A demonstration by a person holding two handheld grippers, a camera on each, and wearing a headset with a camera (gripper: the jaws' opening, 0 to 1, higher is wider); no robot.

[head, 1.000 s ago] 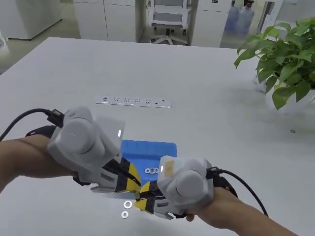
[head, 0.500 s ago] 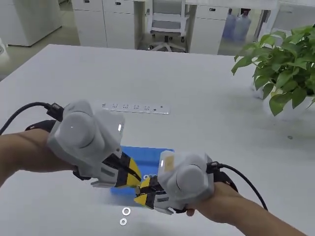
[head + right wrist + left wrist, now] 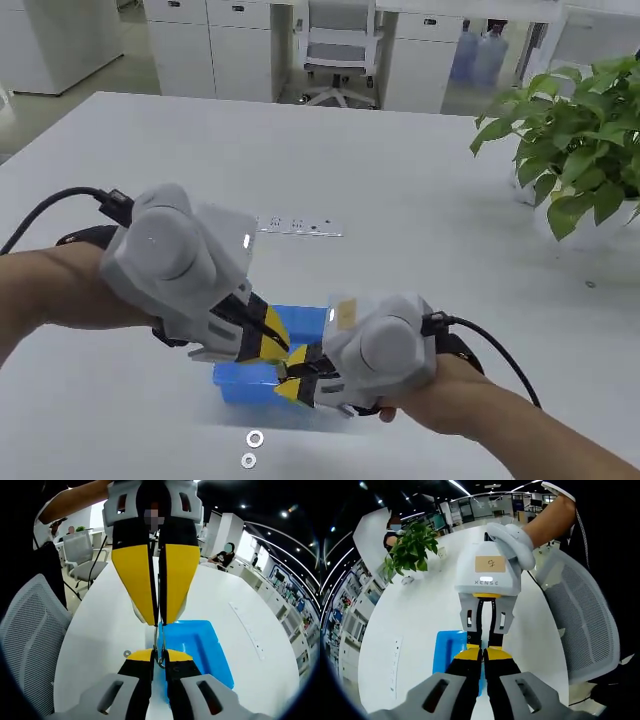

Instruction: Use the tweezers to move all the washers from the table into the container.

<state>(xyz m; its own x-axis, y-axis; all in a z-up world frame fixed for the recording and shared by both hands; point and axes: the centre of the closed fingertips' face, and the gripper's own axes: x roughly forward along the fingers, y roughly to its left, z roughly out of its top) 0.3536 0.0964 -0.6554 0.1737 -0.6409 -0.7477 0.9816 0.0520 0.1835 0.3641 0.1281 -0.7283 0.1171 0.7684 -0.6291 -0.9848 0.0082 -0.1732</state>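
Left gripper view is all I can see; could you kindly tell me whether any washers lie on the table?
Observer: Two small round metal washers lie on the white table, on the person's side of the blue plastic container.
Operator: Thank you. Are the tweezers in hand?
Observer: The thin metal tweezers are clamped in the right hand-held gripper.
Operator: And the left one?
Observer: The left hand-held gripper pinches the same tweezers farther along.

- Head view looks down on the white counter (image 3: 400, 170), close above left gripper (image 3: 278, 350) and right gripper (image 3: 290, 380).
- Gripper views face each other nose to nose, sharing the blue rectangular plastic container (image 3: 445, 652).
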